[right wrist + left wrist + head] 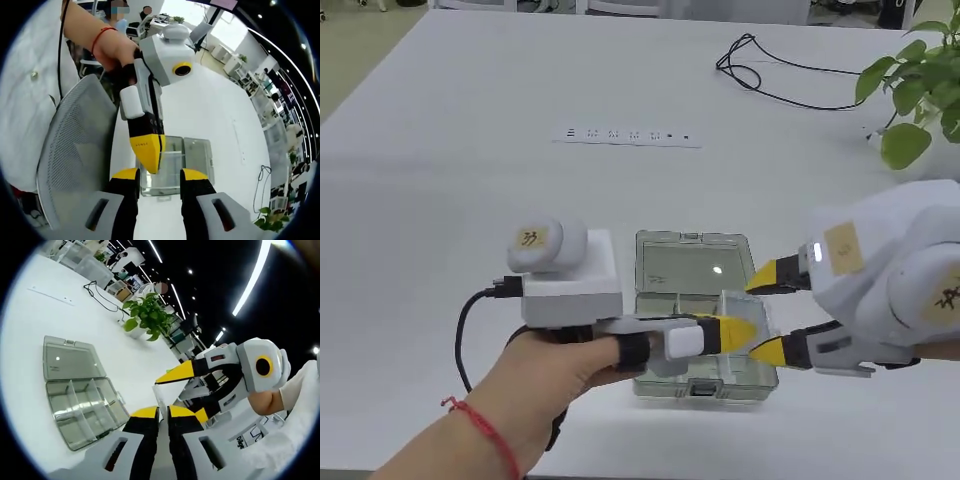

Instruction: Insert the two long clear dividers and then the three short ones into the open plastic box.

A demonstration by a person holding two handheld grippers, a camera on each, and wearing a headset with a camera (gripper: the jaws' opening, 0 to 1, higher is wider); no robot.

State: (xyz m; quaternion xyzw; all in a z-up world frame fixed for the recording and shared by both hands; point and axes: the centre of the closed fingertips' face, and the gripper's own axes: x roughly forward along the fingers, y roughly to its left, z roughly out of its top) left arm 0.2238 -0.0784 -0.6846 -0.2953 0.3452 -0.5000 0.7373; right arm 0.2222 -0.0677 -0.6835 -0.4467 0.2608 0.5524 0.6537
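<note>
**Q:** How do the jaws of the left gripper [163,412] stand?
**A:** They are drawn almost together on a thin clear divider [740,312], which is held upright over the right part of the open plastic box [705,385]. Contact with the box cannot be determined.

**Q:** And the right gripper [758,318]?
**A:** Its jaws are spread wide and grip nothing. One tip lies on each side of the left gripper's tips.

**Q:** Where does the box lie?
**A:** It lies on the white table [470,200] with its lid [692,262] laid flat behind it. Clear partitions already stand in its base.

**Q:** What lies beyond?
**A:** A power strip [625,135], a black cable [770,85] and a potted plant [920,90] at the far right.
</note>
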